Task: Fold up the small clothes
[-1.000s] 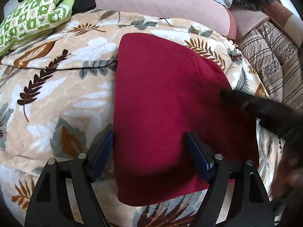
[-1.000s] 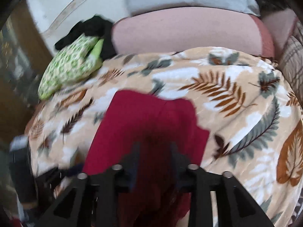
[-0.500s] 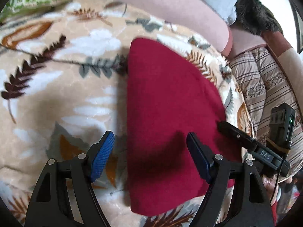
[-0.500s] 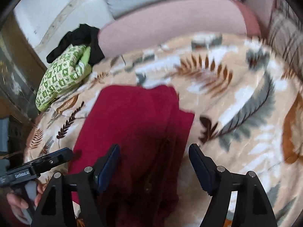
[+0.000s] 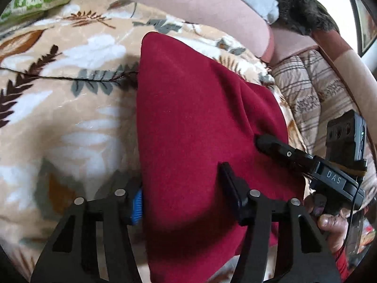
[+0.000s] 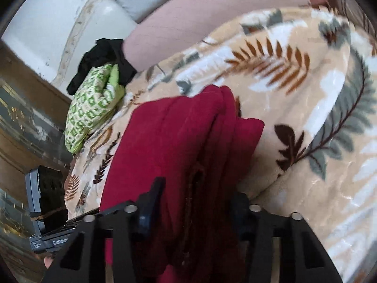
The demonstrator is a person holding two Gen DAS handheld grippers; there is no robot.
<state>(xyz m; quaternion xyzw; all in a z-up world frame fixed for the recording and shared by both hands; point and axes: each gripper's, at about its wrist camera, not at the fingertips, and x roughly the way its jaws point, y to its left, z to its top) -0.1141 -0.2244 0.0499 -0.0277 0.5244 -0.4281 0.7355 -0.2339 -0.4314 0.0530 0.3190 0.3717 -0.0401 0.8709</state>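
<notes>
Clutter rings the scene: a green-and-white patterned cloth (image 6: pixel 92 108) and a black garment (image 6: pixel 103 63) lie at ten o'clock in the right wrist view, against a pink cushion (image 6: pixel 212 16), while a striped quilt (image 5: pixel 313 96) sits at three o'clock in the left wrist view. A folded red garment (image 5: pixel 200 129) lies on the leaf-print blanket (image 5: pixel 70 108), its long axis running from six toward twelve o'clock, narrowing at the far end. The left hand-held gripper (image 5: pixel 181 202) straddles the garment's near left edge, fingers spread apart, one blue pad (image 5: pixel 137 206) on the blanket side. The right hand-held gripper (image 6: pixel 195 202) frames the garment's bunched near-right folds with its fingers apart; whether they pinch the fabric cannot be told.
</notes>
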